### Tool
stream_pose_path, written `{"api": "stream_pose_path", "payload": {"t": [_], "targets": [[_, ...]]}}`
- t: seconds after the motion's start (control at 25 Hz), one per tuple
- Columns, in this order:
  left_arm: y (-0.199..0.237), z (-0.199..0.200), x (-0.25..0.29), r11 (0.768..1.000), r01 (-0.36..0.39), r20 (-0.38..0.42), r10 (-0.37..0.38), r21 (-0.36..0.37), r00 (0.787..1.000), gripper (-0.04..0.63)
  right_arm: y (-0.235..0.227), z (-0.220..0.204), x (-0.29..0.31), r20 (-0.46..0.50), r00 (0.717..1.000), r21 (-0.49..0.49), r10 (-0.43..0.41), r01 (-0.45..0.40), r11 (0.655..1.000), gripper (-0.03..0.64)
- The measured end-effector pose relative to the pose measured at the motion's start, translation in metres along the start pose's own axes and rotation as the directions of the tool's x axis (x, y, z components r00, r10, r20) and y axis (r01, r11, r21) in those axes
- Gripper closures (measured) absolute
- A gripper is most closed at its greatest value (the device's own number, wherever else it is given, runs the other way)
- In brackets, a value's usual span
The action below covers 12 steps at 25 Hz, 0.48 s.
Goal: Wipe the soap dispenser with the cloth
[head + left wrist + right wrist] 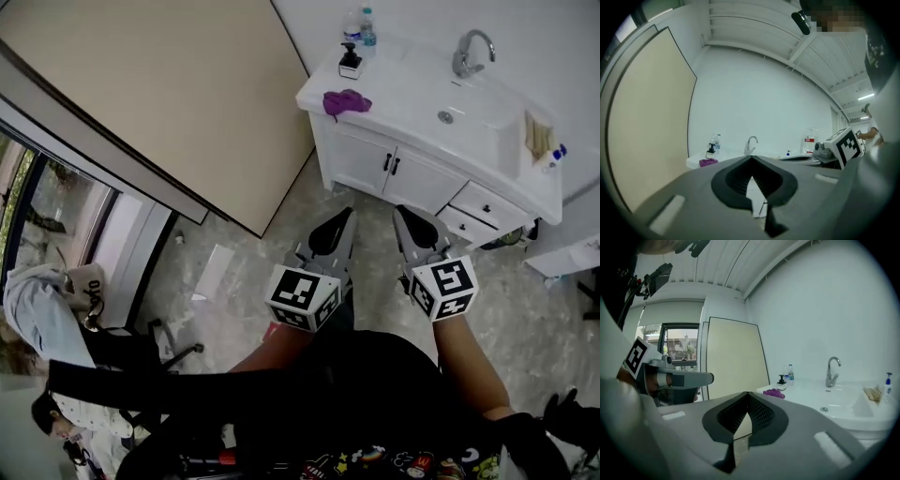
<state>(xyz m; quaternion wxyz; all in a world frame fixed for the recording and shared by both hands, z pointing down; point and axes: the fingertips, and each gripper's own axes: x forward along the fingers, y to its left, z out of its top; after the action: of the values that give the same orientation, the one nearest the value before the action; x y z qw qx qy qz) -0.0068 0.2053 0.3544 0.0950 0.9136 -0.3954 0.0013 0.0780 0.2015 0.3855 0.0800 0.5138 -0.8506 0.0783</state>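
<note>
- Soap dispenser (350,62): upright at the far left corner of the sink counter (412,101), just beside a water bottle (367,31), with nothing touching it.
- Cloth (345,101): purple and bunched at the counter's front-left edge, near the dispenser. A careless grab could drag it over the edge to the floor.
- Bottle: a sideways wiping stroke could knock it over, or tip the dispenser if nothing steadies it.
- Left gripper (751,159) and right gripper (747,394): side by side, well apart from the counter, both clenched on nothing. Unless the jaws part first, they would likely only push the cloth.
</note>
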Motion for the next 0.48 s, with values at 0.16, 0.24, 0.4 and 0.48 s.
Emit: {"api": "stream_pose_path", "payload": {"t": [0.16, 0.24, 0.4, 0.48], "targets": [[0.114, 0.050, 0.112, 0.998, 0.056, 0.006, -0.056, 0.019, 0.998, 0.595, -0.061, 0.037, 0.136, -0.027, 0.999, 0.032, -0.038, 0.039, 0.999, 0.594], [0.154, 0.073, 0.158, 0.996, 0.085, 0.003, -0.085, 0.032, 0.996, 0.595, -0.083, 0.053, 0.189, -0.059, 0.997, 0.032, -0.041, 0.043, 0.999, 0.592], [0.207, 0.084, 0.225, 0.992, 0.128, -0.041, -0.128, 0.006, 0.991, 0.595, -0.115, 0.064, 0.274, -0.137, 0.991, -0.042, -0.015, 0.009, 0.999, 0.558], [0.226, 0.079, 0.246, 0.991, 0.131, -0.072, -0.132, -0.014, 0.989, 0.595, -0.126, 0.051, 0.309, -0.202, 0.979, -0.048, 0.017, -0.028, 0.998, 0.526]]}}
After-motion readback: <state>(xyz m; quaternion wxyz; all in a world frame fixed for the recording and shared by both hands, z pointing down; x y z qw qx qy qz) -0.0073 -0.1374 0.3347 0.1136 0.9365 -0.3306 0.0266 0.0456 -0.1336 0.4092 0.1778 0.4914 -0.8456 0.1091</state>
